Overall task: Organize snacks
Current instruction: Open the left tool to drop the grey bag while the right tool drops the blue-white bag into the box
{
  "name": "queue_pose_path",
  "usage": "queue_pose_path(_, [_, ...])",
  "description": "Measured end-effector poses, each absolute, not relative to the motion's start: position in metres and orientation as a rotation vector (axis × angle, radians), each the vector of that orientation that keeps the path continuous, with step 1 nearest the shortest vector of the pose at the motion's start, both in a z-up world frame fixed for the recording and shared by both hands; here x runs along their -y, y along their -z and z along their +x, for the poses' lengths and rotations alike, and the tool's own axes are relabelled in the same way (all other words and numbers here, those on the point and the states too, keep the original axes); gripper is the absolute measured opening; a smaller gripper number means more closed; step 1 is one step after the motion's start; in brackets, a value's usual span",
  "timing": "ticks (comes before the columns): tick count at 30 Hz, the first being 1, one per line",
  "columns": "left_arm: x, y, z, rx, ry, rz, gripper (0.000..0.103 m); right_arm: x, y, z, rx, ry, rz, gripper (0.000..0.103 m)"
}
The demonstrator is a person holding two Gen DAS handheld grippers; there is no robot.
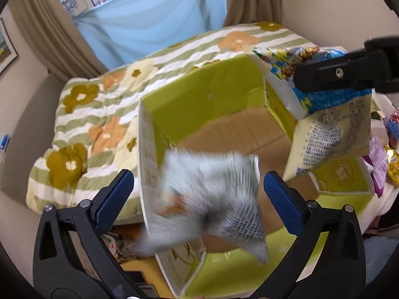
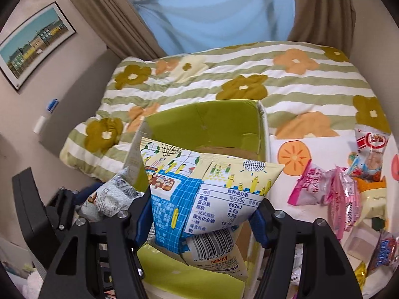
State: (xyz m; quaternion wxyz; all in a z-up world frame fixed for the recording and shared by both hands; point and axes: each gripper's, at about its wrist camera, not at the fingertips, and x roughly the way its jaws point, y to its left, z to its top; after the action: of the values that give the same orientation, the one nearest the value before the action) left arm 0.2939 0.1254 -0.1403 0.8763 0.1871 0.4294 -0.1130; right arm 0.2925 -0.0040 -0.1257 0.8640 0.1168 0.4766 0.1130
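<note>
An open cardboard box with green inner flaps point(image 1: 212, 99) sits on the bed, below both grippers. My left gripper point(image 1: 199, 189) is open, its blue pads point(image 1: 117, 199) wide apart. A grey-white snack bag point(image 1: 209, 199) lies blurred between them, over the box's near left corner, and neither pad touches it. My right gripper point(image 2: 202, 216) is shut on a yellow and blue snack bag point(image 2: 207, 189) held above the box point(image 2: 219, 119). That bag point(image 1: 324, 129) hangs at the right of the left wrist view, under a black finger point(image 1: 331, 74). The grey-white bag point(image 2: 109, 196) also shows at the left.
The box rests against a green-striped floral quilt point(image 2: 224, 74). Several loose snack packets point(image 2: 344, 191) lie on a white cloth with orange prints to the right. Curtains and a blue sheet hang at the window behind. A framed picture point(image 2: 35, 47) is on the left wall.
</note>
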Motion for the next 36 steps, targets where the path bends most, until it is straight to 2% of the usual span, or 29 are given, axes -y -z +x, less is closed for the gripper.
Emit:
queue_pose_path(12, [-0.145,0.139,0.309,-0.937,0.189,0.197,0.103,-0.002,0.142,0.333,-1.05,-0.281,0.215,0.062])
queue_pose_path(25, [-0.146,0.15,0.32,-1.002,0.133,0.194,0.103,-0.022,0.193,0.392,-1.151,-0.3,0.182,0.063])
queue_pose_path(26, [-0.146,0.151,0.321,-1.004,0.127,0.197,0.103,-0.021,0.196,0.394,-1.161,-0.294,0.189,0.068])
queue_pose_path(27, [-0.147,0.152,0.321,-1.004,0.123,0.2,0.103,-0.02,0.199,0.396,-1.166,-0.289,0.205,0.084])
queue_pose_path(29, [-0.148,0.153,0.321,-1.009,0.12,0.199,0.103,-0.019,0.2,0.396,-1.167,-0.296,0.219,0.103])
queue_pose_path(36, [-0.15,0.156,0.318,-1.015,0.118,0.196,0.103,-0.022,0.197,0.381,-1.113,-0.274,0.145,0.103])
